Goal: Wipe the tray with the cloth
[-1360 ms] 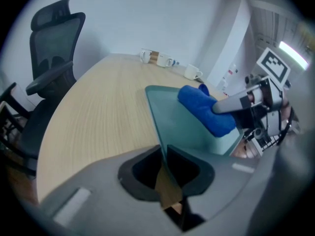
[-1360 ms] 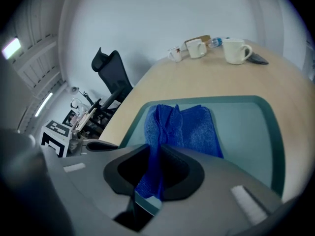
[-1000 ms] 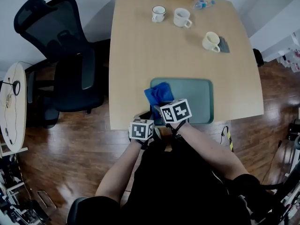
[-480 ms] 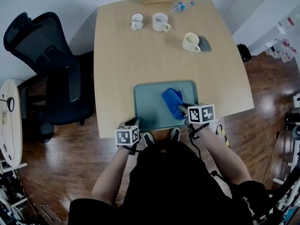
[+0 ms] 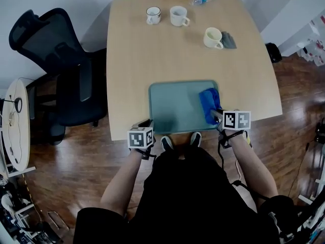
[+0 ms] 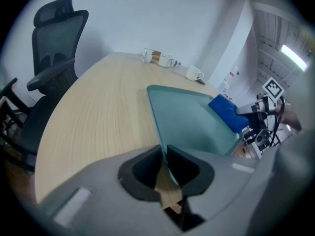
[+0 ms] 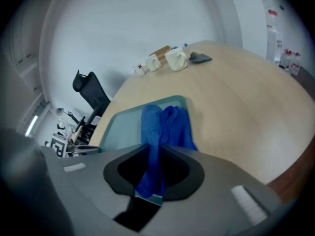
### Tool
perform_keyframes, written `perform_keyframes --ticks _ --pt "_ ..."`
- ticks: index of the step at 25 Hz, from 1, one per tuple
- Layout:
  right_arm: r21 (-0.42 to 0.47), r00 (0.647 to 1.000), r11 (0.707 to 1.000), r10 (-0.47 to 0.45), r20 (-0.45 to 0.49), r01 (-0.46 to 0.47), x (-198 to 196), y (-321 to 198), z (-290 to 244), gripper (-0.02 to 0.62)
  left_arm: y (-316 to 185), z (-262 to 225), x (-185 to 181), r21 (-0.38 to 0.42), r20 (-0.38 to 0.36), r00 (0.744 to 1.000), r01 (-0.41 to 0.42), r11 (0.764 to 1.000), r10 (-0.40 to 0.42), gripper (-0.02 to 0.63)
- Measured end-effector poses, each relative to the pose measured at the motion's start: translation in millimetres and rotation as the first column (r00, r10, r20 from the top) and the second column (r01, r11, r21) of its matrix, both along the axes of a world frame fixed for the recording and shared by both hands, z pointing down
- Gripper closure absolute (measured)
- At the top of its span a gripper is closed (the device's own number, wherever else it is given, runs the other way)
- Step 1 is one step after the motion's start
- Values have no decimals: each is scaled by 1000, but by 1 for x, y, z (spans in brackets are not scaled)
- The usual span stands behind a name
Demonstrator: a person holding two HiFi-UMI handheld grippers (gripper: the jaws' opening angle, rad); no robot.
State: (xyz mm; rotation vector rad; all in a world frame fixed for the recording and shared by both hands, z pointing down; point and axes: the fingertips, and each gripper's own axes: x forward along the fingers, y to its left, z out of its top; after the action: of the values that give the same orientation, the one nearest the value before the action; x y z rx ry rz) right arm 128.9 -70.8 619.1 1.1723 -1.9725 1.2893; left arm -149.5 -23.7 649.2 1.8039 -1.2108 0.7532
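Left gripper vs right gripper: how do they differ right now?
The left gripper is clamped on the tray at its near-left rim; the right gripper is clamped on the blue cloth. The left gripper sits at the tray's near-left corner, off its surface; the right gripper is at the tray's right end, where the blue cloth lies on it. Shared: both are shut on something and angle down toward the tray.

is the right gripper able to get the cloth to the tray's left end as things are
Probably yes: the right gripper holds the blue cloth at the right end of the tray; its floor leftward is bare, and the left gripper only pinches the near left corner.
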Motion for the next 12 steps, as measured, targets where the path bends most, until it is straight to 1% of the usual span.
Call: perform_keyframes --ticks 3,6,9,12 --pt "-26 992 993 -115 49 117 -61 12 1 523 0 0 0 -7 -20 1000 -8 1000 8 565" --pt "-41 969 971 -232 87 236 -123 25 2 523 0 -3 -1 -16 -43 999 -5 1000 4 565" --pt "-46 945 950 -300 128 308 -179 29 2 523 -1 -2 1 -21 -86 996 -8 1000 6 565" --pt "-41 925 933 -348 154 358 -225 29 5 525 -2 -2 1 -24 -112 994 -11 1000 8 565"
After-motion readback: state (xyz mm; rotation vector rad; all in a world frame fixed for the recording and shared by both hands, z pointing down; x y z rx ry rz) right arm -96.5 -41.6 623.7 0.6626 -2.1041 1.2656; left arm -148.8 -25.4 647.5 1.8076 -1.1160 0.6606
